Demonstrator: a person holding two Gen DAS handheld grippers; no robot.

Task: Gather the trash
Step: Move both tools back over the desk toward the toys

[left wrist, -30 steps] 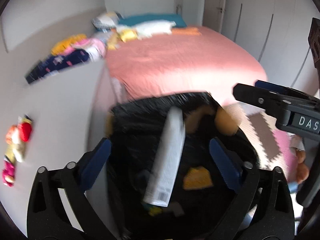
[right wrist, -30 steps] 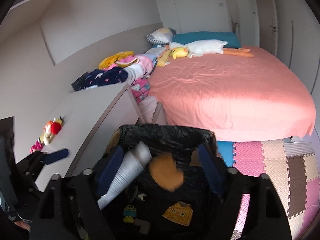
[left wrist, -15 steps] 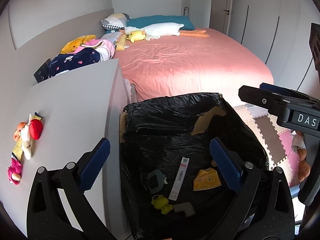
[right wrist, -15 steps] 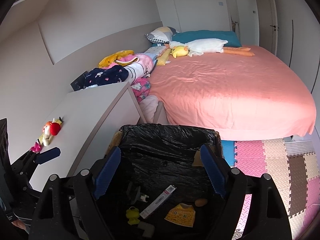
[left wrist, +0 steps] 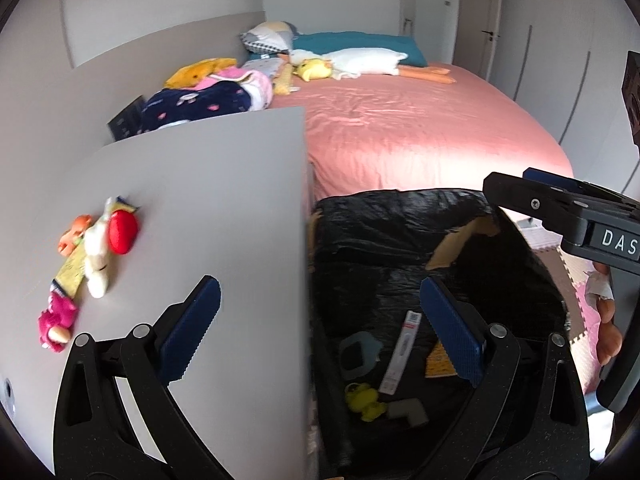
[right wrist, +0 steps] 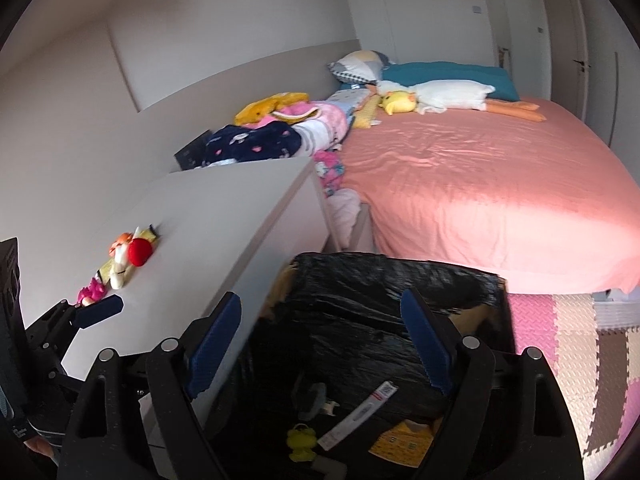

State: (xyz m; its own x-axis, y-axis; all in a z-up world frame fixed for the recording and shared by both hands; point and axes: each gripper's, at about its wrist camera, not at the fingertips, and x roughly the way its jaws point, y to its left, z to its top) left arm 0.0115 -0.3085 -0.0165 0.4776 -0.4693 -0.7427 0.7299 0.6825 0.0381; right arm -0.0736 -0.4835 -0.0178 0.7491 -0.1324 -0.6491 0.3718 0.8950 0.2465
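A trash bin lined with a black bag [left wrist: 400,232] [right wrist: 380,280] stands between the white cabinet and the bed. Inside lie a white tube [left wrist: 402,352] [right wrist: 356,416], a yellow toy [left wrist: 362,398] [right wrist: 300,440], an orange wrapper [right wrist: 404,440] and a grey piece [left wrist: 408,410]. My left gripper [left wrist: 320,332] is open and empty, over the cabinet's right edge and the bin. My right gripper [right wrist: 320,344] is open and empty above the bin. Several small toys and wrappers [left wrist: 92,256] [right wrist: 120,264] lie on the cabinet top.
The white cabinet [left wrist: 208,208] [right wrist: 224,216] is on the left. A pink bed [left wrist: 400,132] [right wrist: 480,184] with pillows and plush toys lies beyond. Clothes [right wrist: 280,132] are piled by the wall. Foam floor mats [right wrist: 580,344] lie at the right.
The white tube and a brown piece dropped into the bin and now rest at the bottom. Both grippers have swung left toward the cabinet.
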